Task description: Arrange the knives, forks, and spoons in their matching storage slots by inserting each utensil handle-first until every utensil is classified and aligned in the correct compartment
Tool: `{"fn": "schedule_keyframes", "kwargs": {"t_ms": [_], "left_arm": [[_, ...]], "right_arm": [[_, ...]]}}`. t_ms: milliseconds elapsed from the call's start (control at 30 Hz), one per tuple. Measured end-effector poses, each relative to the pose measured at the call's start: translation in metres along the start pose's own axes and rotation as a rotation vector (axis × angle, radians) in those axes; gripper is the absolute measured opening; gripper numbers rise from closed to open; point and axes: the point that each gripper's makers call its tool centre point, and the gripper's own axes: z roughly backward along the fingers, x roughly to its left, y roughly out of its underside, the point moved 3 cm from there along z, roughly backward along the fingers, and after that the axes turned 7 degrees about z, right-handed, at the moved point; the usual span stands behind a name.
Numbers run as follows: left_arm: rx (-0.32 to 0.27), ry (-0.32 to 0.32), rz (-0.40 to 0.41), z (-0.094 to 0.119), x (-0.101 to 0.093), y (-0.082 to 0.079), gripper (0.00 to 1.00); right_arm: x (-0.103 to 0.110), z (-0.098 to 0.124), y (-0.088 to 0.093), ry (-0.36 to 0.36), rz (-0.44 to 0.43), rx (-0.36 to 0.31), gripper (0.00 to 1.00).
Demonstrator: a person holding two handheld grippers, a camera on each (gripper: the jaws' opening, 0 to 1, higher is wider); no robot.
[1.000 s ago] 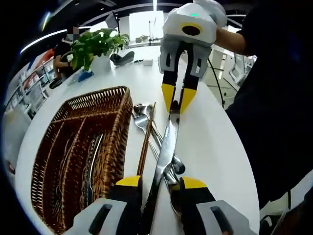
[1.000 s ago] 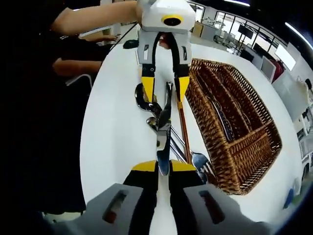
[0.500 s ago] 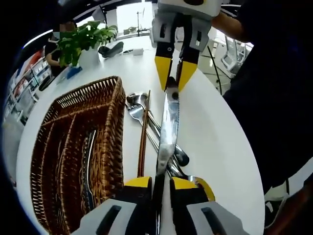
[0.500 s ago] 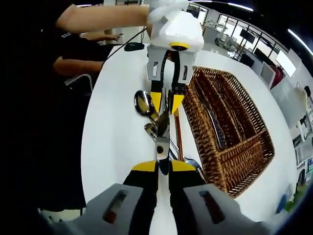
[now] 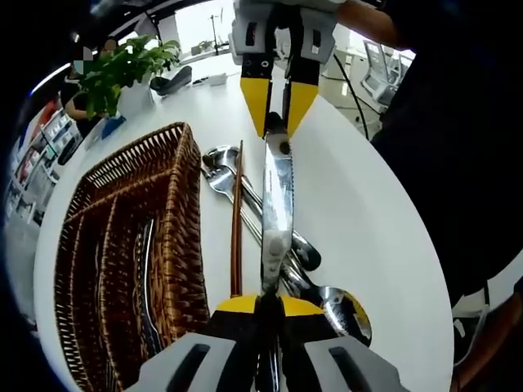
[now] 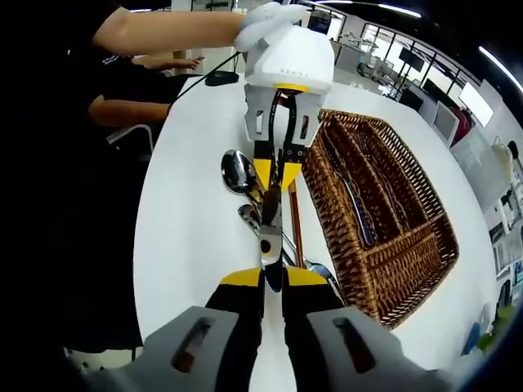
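Left gripper view, nearest first: left gripper [image 5: 270, 306] at 6 o'clock, jaws pressed in on the lower end of a table knife [image 5: 275, 204]. Knife runs up the middle of the view toward 12 o'clock, where the right gripper [image 5: 278, 98] pinches its far end between yellow tips. Knife looks held clear of the white table [image 5: 359, 212], above the loose pile; I can't tell which end is the handle.

Beneath the knife: spoons [image 5: 339, 306] at about 5 o'clock, more cutlery [image 5: 219, 167] toward 11, and a brown chopstick [image 5: 236, 220] lying just beside the basket wall.

Wicker basket [image 5: 176, 245] at 9 o'clock, long slots running the same way as the knife. One slot holds a utensil [image 5: 145, 269]; too dark to name it.

Right gripper view agrees: right gripper [image 6: 274, 282] closed on the knife [image 6: 270, 224] at 6 o'clock, left gripper [image 6: 279, 175] clamped further up, basket [image 6: 351, 253] at 3 o'clock.

Doing the step well, my judgement:
- Two grips on one knife suits a handover. One gripper should let go first, with the other's hold kept firm.
- Keep the carrier gripping the blade end so the handle leads in.
- Keep the knife in line with the slots, then carry it sideways over the basket wall, high enough to miss the rim and chopstick.
- Check the occupied slot's contents before choosing a slot.
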Motion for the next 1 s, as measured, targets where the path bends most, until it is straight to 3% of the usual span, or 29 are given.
{"fn": "schedule_keyframes", "kwargs": {"t_ms": [300,633,1000], "left_arm": [[0.016,-0.025,0.002,0.016,0.000,-0.003,0.07],[0.041,-0.071,-0.006,0.040,0.005,-0.002,0.07],[0.051,-0.141,0.009,0.067,0.026,-0.001,0.07]], "right_arm": [[-0.003,0.003,-0.003,0.014,0.013,-0.023,0.07],[-0.017,0.010,-0.020,0.042,0.060,-0.077,0.07],[-0.044,0.012,-0.033,0.078,0.115,-0.103,0.07]]}}
